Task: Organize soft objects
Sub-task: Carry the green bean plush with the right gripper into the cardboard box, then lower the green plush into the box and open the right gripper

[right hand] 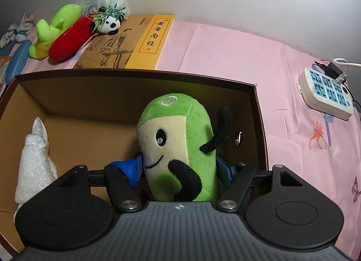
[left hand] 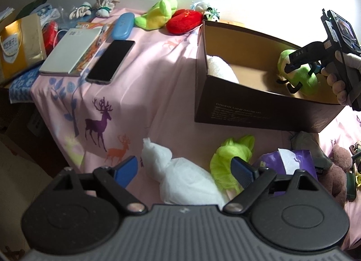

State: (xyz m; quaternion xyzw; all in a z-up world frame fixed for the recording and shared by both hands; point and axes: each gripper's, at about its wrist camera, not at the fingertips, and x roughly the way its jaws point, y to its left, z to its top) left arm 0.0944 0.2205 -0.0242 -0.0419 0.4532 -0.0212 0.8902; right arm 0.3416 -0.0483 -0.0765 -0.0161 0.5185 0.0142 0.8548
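From the left wrist view, the left gripper [left hand: 183, 170] has its jaws wide open over the pink cloth [left hand: 144, 62] on the tabletop. Nothing is held. Between the jaws and just under them lies a white soft bundle [left hand: 180, 175]. A bright green fluffy thing [left hand: 232, 159] lies just beside it. A purple bag [left hand: 291, 161] and a brown teddy [left hand: 338, 170] lie to the right. Farther back sits a dark box [left hand: 259, 112] with its top open. A white towel [left hand: 222, 69] lies inside at the left end. At the right end, the right gripper [left hand: 302, 67] holds a green toy [left hand: 300, 73] over the box, and a hand [left hand: 338, 85] grips its handle. A phone [left hand: 110, 60] and a notebook [left hand: 70, 51] lie on the left.

From the right wrist view, the right gripper's [right hand: 180, 170] jaws are closed on the green toy's [right hand: 178, 146] sides. The toy stands upright inside the box [right hand: 259, 125], near the right wall. The white towel [right hand: 33, 159] is at the left. Behind the box lie a yellow book [right hand: 144, 42], a red cushion [right hand: 67, 42], a panda toy [right hand: 108, 24], and a frog toy [right hand: 52, 31].
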